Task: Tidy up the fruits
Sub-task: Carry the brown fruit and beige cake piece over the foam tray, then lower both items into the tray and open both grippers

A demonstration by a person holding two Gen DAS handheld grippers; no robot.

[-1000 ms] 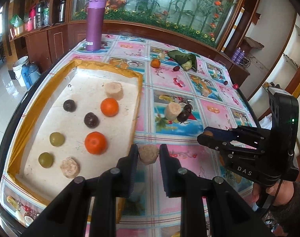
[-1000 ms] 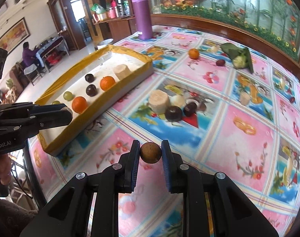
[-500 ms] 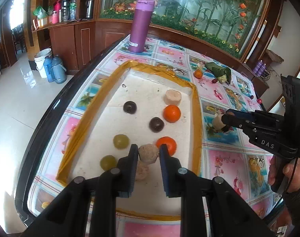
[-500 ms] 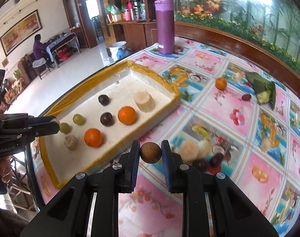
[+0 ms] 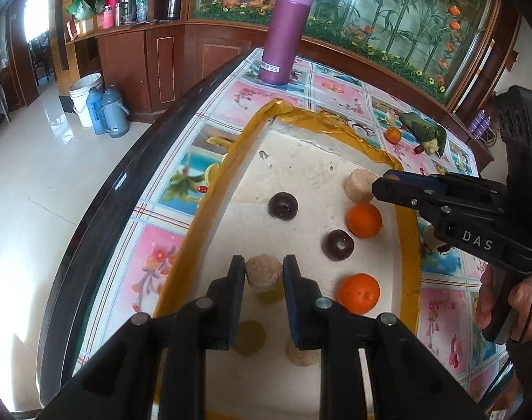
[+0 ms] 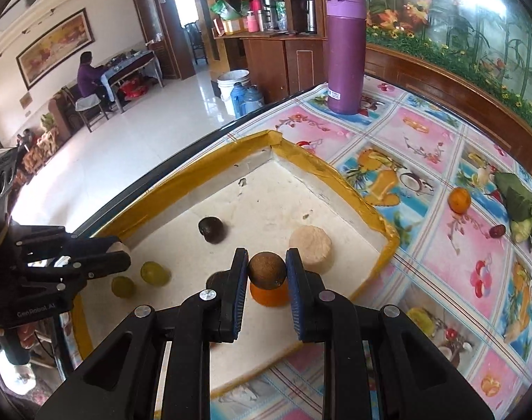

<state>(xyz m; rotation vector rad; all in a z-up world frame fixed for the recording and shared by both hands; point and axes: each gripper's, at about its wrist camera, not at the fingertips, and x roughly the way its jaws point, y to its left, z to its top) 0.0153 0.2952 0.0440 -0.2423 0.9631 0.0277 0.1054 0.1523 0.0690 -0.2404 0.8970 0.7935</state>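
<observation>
My left gripper is shut on a beige rough fruit piece, held above the near part of the yellow-rimmed white tray. My right gripper is shut on a round brown fruit, hanging over the tray above an orange. In the tray lie two oranges, two dark fruits, green fruits, and a beige cylinder. The right gripper also shows at the tray's right rim in the left wrist view.
A purple bottle stands at the table's far end. An orange, a leaf-wrapped bundle and a small dark fruit lie on the patterned cloth right of the tray. The table's dark edge runs along the left.
Both grippers have moved left from over the patterned cloth to above the tray, each still holding its fruit. The left one has come a little lower.
</observation>
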